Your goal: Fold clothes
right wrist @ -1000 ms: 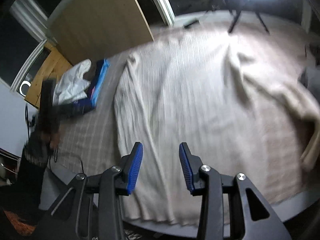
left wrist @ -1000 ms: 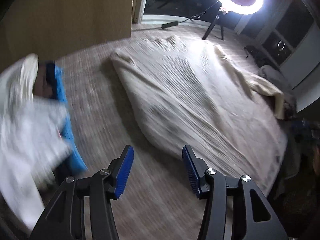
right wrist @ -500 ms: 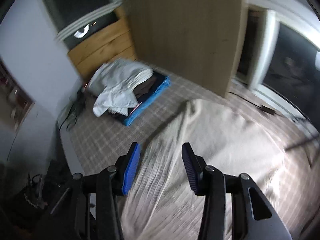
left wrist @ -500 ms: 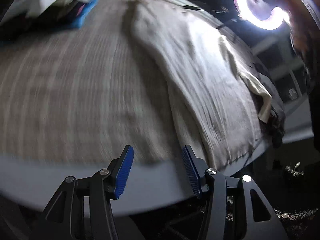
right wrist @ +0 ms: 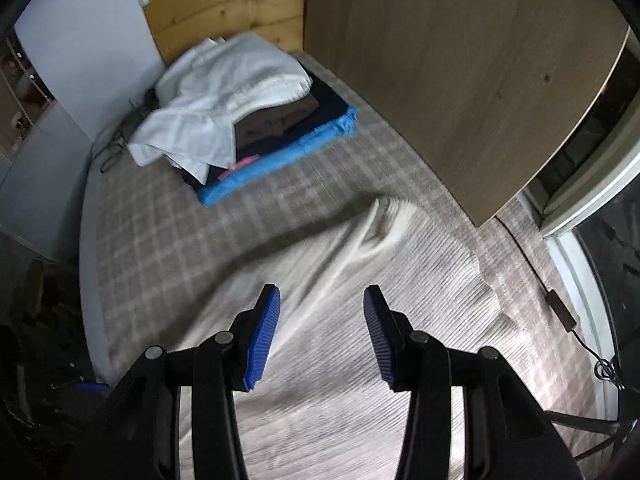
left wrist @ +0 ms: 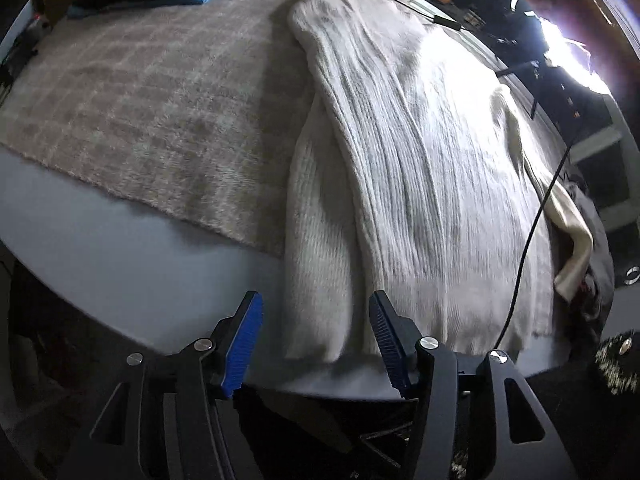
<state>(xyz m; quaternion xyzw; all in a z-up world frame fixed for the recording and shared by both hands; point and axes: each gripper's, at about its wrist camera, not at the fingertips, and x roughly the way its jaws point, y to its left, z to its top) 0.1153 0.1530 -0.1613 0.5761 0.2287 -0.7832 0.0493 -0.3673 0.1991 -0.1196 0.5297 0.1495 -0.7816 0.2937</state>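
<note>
A cream ribbed sweater [left wrist: 420, 168] lies spread flat on a plaid blanket [left wrist: 160, 92] on a bed. Its near sleeve [left wrist: 316, 264] is folded along the body and reaches the bed's front edge. My left gripper [left wrist: 316, 340] is open and empty, just in front of that sleeve's cuff. In the right wrist view the sweater [right wrist: 360, 320] fills the lower middle. My right gripper [right wrist: 322, 332] is open and empty, hovering above the sweater.
A pile of folded clothes [right wrist: 240, 112] with a white garment on top sits on a blue cloth at the bed's far corner. A wooden panel [right wrist: 460, 60] stands behind. A black cable [left wrist: 532, 240] hangs over the sweater's right side. A bright lamp [left wrist: 576, 60] glares at the right.
My left gripper has dropped to the bed's front edge and now faces the sleeve cuff. My right gripper has swung left and moved in over the sweater. Both stay open.
</note>
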